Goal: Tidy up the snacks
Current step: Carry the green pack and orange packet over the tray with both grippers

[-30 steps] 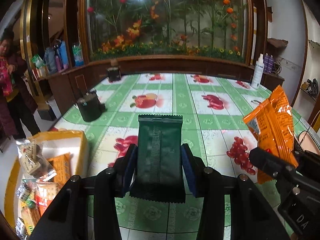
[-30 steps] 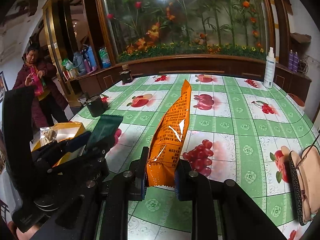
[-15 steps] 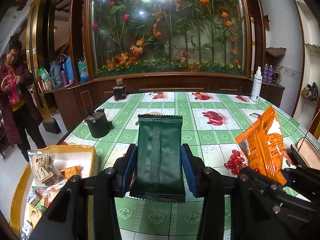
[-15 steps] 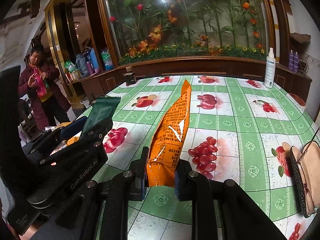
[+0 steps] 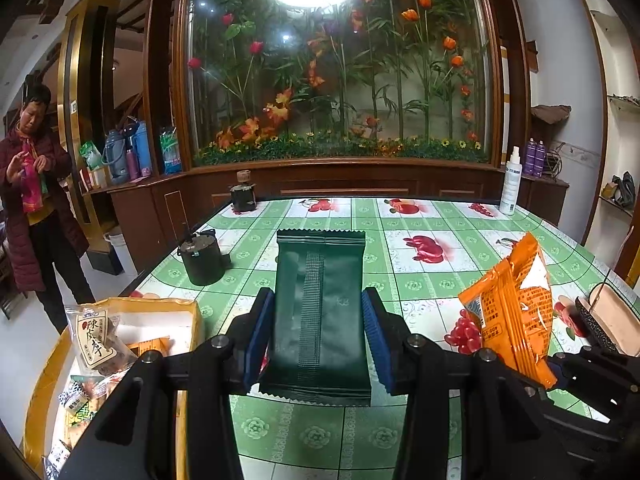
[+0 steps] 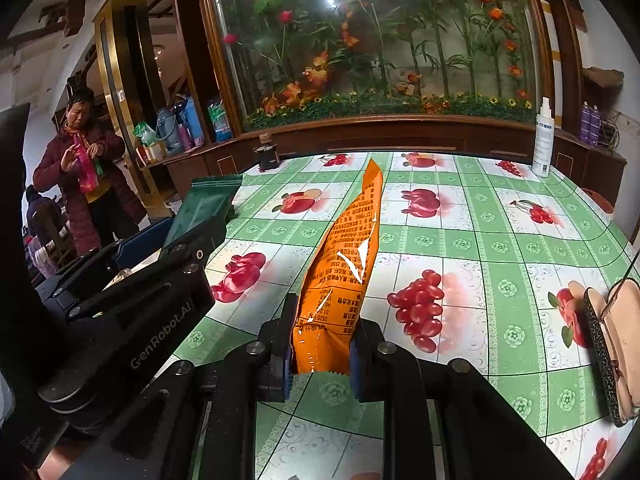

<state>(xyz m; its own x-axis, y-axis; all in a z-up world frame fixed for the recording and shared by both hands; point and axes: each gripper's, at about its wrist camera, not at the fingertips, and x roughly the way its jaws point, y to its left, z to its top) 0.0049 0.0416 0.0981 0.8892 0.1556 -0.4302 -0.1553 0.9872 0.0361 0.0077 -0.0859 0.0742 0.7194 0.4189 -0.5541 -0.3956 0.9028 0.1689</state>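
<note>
In the left wrist view, the left gripper (image 5: 318, 336) clamps a dark green snack packet (image 5: 320, 316) at frame centre, with a yellow snack box (image 5: 44, 380) lower left. In the right wrist view, the right gripper (image 6: 322, 354) pinches an orange snack packet (image 6: 344, 264) at centre, above the fruit-print tablecloth (image 6: 480, 240).

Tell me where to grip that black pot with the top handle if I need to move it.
Probably the thin handle arching over the black pot, coming straight down from above. Its round body looks too wide for the jaws. Both grippers are full: left on the green packet, right on the orange.
</note>
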